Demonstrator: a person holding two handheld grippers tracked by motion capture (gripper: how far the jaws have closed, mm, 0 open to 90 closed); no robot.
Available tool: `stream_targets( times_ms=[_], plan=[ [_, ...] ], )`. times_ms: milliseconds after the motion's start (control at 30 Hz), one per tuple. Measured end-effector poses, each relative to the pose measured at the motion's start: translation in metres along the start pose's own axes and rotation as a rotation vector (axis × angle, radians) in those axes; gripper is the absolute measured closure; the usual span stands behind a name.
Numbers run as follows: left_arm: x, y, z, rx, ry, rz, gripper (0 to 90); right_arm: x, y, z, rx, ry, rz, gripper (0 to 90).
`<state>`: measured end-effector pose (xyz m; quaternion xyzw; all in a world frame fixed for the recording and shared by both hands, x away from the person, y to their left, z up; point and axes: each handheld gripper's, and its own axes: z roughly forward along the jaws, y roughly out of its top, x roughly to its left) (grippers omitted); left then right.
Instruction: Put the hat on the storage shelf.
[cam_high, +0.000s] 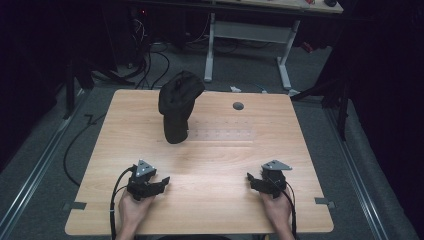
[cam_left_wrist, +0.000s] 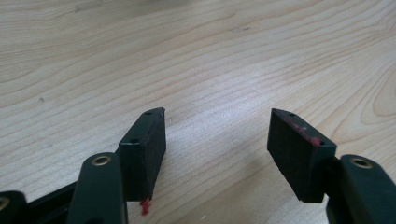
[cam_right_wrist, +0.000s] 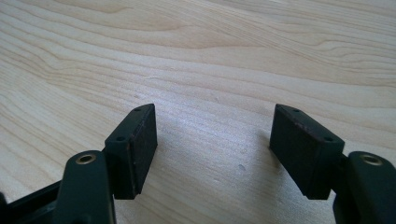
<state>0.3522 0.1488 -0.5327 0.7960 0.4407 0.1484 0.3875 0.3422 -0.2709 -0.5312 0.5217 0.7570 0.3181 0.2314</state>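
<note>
1. One light wooden table (cam_high: 215, 200) fills the middle of the high view, standing on a grey carpeted floor (cam_high: 45, 170)
2. One black fabric bag (cam_high: 177, 105) stands upright on the far half of the table, left of centre; its top is bunched and leans a little to the right
3. One small round grey grommet (cam_high: 238, 106) sits in the tabletop to the right of the bag, apart from it
4. Two hands come in from the near edge, each with one gripper: the left hand (cam_high: 134, 207) holds the left gripper (cam_high: 162, 182), and the right hand (cam_high: 276, 206) holds the right gripper (cam_high: 251, 179)
5. Both grippers lie low over the near part of the table, well apart from each other and from the bag, their tips turned inward toward each other
6. In the left gripper view the left gripper (cam_left_wrist: 217, 135) has its two jaws spread wide with bare wood grain between them; red smears mark both pads
7. In the right gripper view the right gripper (cam_right_wrist: 212, 133) is likewise spread wide, gripping nothing
8. One second table (cam_high: 260, 20) with white legs stands beyond, with dark cables (cam_high: 150, 60) on the floor beside it
</note>
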Motion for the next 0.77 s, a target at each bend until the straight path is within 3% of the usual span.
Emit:
stream_targets(
  times_ms=[167,367,767],
  plan=[
    [-0.0023,-0.0006,0.0026,-0.004,0.011,0.016,36.2,0.0,0.0,0.0,0.0,0.0,0.0,32.1],
    [-0.0103,0.0005,0.0072,0.009,0.055,0.07,31.9,0.0,0.0,0.0,0.0,0.0,0.0,32.1],
    [-0.0106,0.0007,0.0077,0.011,0.048,0.069,28.8,0.0,0.0,0.0,0.0,0.0,0.0,32.1]
  ],
)
